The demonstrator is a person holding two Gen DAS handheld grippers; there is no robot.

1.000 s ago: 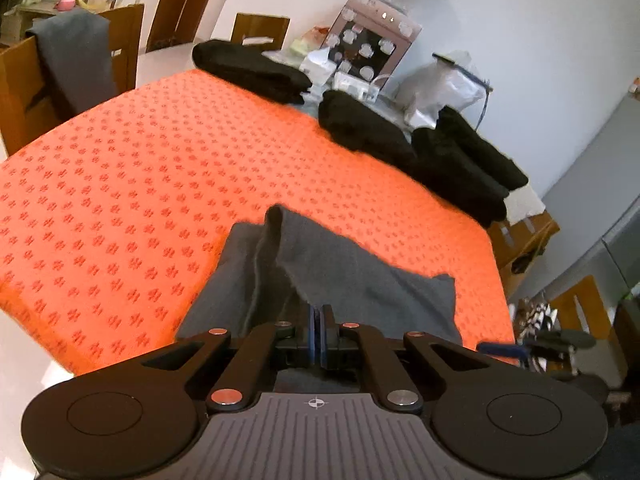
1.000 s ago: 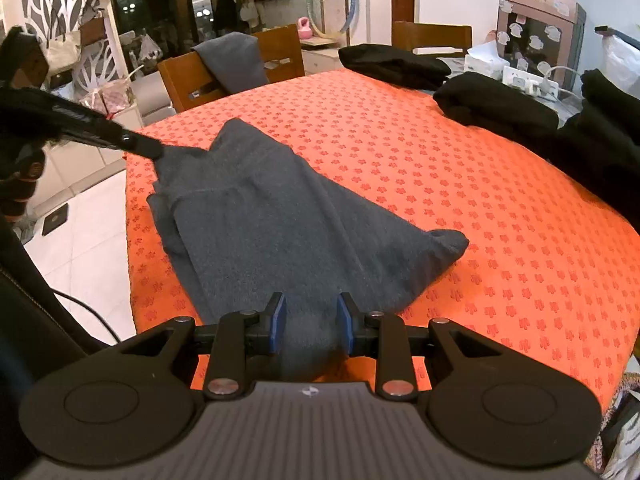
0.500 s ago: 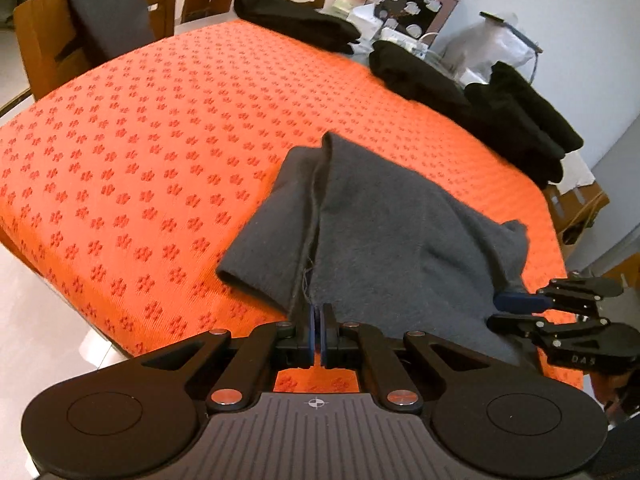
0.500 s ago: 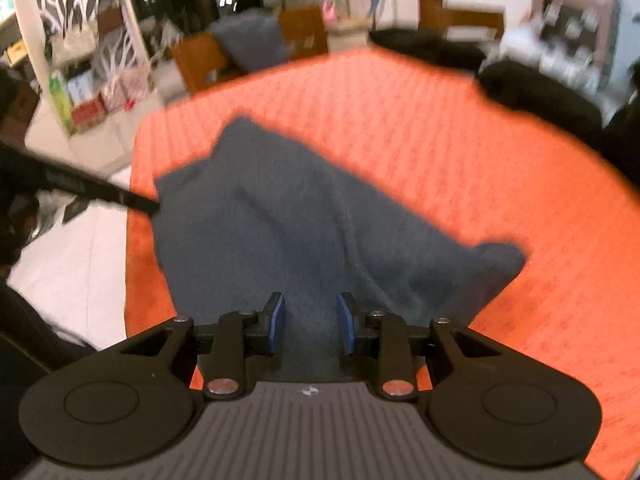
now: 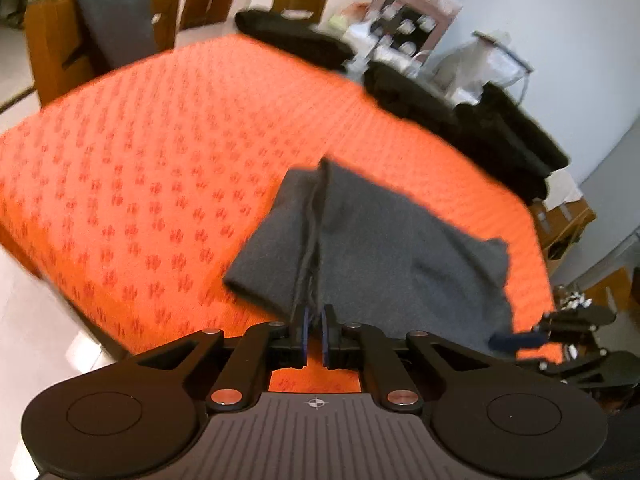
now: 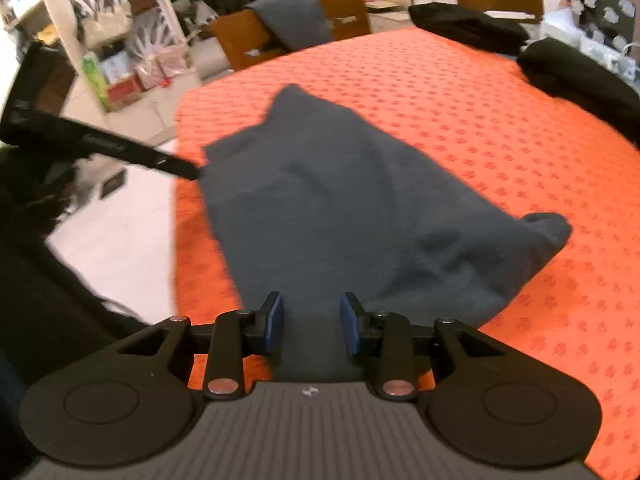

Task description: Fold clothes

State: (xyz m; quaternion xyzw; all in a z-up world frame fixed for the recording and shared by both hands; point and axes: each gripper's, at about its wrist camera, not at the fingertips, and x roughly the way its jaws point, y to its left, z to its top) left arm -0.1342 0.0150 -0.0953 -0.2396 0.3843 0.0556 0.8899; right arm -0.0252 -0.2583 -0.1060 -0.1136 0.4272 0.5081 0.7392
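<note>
— Where is the grey cloth (image 6: 344,208)?

— It lies on the orange cover (image 6: 500,128) of the desk, at the near corner, close to the edge. Part of it is doubled over, so one side looks thick and lumpy.

— Why is one end lifted?

— The left gripper (image 5: 314,334) has its jaws pinched tight on a bunched edge of the cloth (image 5: 360,248). I think it holds that edge up so the cloth can be pulled flat or turned over.

— And the other one?

— The right gripper (image 6: 312,328) has its jaws partly open with nothing in them. It sits low over the near edge of the cloth. I cannot tell if it touches it. I guess it is ready to grab there, so both ends can move together.

— What are the black heaps (image 6: 576,72) at the back?

— More clothes, I think, kept well apart from the grey one so there is room to fold. Another grey piece (image 6: 292,20) hangs on a chair past the desk.
</note>
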